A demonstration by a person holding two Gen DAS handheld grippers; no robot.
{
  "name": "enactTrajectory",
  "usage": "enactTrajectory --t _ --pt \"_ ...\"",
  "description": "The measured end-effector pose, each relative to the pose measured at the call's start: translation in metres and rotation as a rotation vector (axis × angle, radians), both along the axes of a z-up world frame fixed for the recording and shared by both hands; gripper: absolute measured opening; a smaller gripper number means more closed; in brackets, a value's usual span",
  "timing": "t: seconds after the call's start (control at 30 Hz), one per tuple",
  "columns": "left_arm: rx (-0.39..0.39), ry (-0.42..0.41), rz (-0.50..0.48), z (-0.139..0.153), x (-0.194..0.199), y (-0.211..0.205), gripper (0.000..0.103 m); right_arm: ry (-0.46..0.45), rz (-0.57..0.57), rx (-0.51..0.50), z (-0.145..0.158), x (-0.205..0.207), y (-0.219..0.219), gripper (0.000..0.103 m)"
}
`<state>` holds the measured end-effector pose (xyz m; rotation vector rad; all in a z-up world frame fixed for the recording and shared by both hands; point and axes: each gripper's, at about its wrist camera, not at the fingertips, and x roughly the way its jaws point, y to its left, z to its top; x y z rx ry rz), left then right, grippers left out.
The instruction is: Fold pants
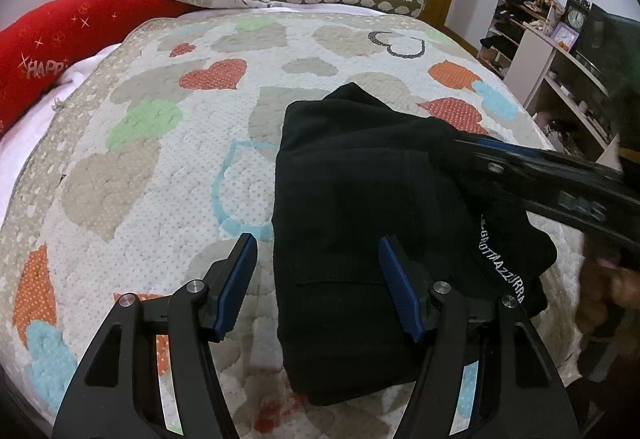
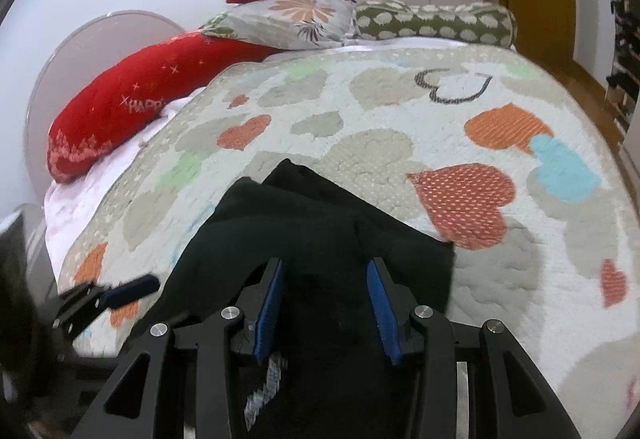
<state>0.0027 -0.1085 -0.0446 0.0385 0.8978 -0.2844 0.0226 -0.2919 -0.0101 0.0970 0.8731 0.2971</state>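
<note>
— Where are the pants, and what have you got hold of?

— The thick black fleece pants (image 1: 360, 223) lie folded on the quilted heart-patterned bed (image 1: 160, 167); my left gripper (image 1: 316, 287) gapes wide and empty; my right gripper (image 2: 326, 303) is spread too, gripping nothing.

— Risk?

— I reckon the soft, bulky layers could spring apart; a snagging finger might drag the top fold.

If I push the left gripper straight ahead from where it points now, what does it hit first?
Most likely the black pants: their left edge lies between the open fingers of the left gripper. How high the gripper sits above the quilt is unclear.
</note>
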Motion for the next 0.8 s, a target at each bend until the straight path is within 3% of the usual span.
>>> enactTrajectory --t 0.27,0.33,0.4,0.5,0.53,0.6,0.63,0.8 --pt "0.010 -0.007 0.012 0.000 -0.001 -0.002 0.064 0.017 0.031 -0.028 -0.009 -0.053 -0.008 0.046" --pt "-0.002 -0.002 0.012 0.000 -0.001 -0.002 0.064 0.036 0.023 -0.030 -0.022 -0.055 -0.012 0.055" --pt "-0.023 0.007 0.003 0.002 -0.001 0.001 0.063 0.040 0.006 0.017 -0.022 -0.056 -0.020 0.056" --pt "-0.130 0.041 -0.040 0.012 -0.001 0.014 0.064 0.016 -0.030 0.101 -0.012 -0.057 -0.037 0.062" --pt "-0.167 0.051 -0.046 0.015 0.001 0.019 0.069 0.006 -0.051 0.110 -0.011 -0.056 -0.043 0.069" --pt "-0.236 0.065 -0.037 0.019 0.006 0.031 0.084 0.002 -0.085 0.140 -0.012 -0.051 -0.056 0.074" --pt "-0.268 0.070 -0.025 0.019 0.010 0.037 0.085 0.007 -0.089 0.156 -0.014 -0.047 -0.058 0.074" --pt "-0.294 0.149 0.005 0.005 0.029 0.047 0.085 0.069 -0.061 0.200 -0.035 -0.029 -0.058 0.074"
